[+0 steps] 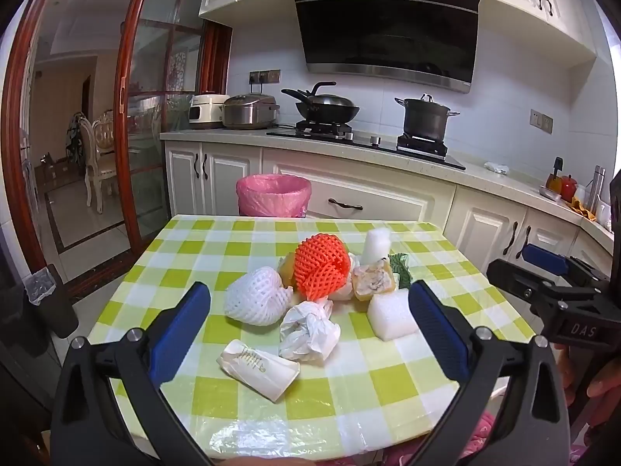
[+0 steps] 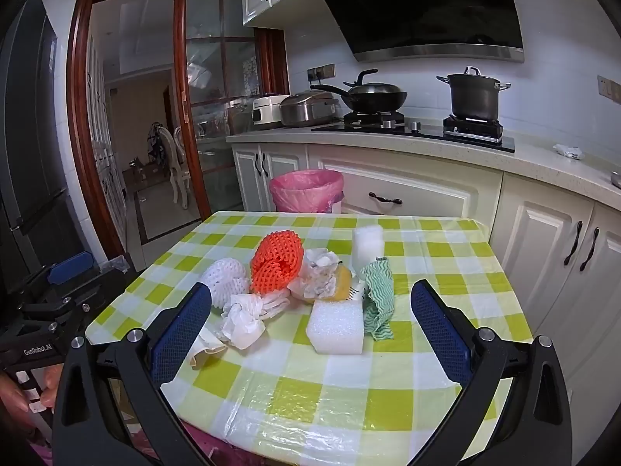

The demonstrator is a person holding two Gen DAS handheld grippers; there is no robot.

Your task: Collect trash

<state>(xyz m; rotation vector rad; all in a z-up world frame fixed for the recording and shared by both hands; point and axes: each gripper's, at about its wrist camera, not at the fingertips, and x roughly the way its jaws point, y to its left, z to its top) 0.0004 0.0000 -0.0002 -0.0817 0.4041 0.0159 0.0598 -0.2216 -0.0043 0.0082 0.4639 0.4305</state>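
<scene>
Both grippers poised, nothing picked yet.

Left wrist view: the left gripper (image 1: 308, 330) hangs spread wide and empty over the crumpled paper (image 1: 308, 330) and wrapper (image 1: 258, 369), trash piled mid-table; the pink-lined bin (image 1: 273, 195) waits beyond the far edge.
Right wrist view: the right gripper (image 2: 310, 330) gapes empty near the foam block (image 2: 335, 327). Risk: light foam could skid away, or a pinch could drag the glossy tablecloth (image 2: 446, 272).
</scene>
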